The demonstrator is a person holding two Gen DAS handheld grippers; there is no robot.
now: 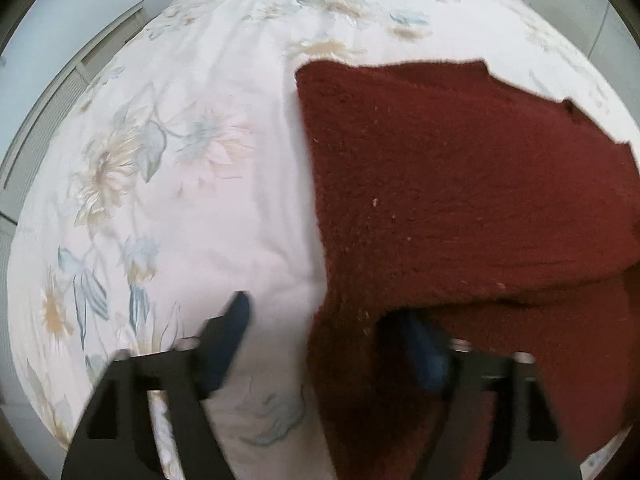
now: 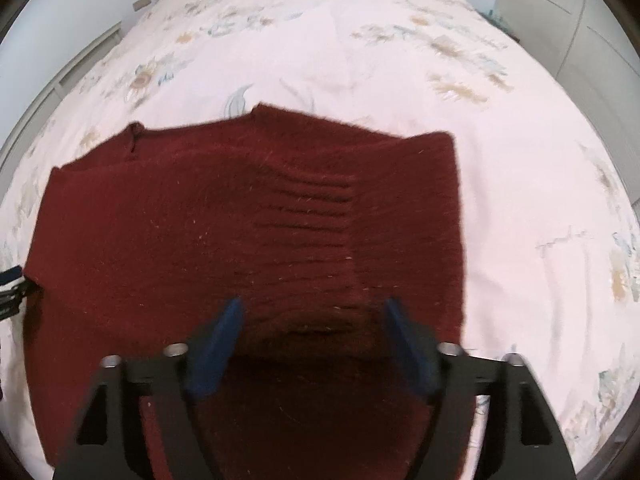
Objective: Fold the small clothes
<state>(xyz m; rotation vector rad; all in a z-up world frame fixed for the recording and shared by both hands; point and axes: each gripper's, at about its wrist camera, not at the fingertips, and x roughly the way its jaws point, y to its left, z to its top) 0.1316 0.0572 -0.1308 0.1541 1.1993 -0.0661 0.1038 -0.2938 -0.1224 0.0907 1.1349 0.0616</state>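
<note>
My left gripper (image 1: 324, 334) stands wide apart, holding nothing; its right finger sits under the sweater's (image 1: 460, 184) folded edge. My right gripper (image 2: 314, 332) gapes wide too, empty, with the dark red sweater spread just beyond it on the flowered bedspread (image 2: 360, 52)
</note>
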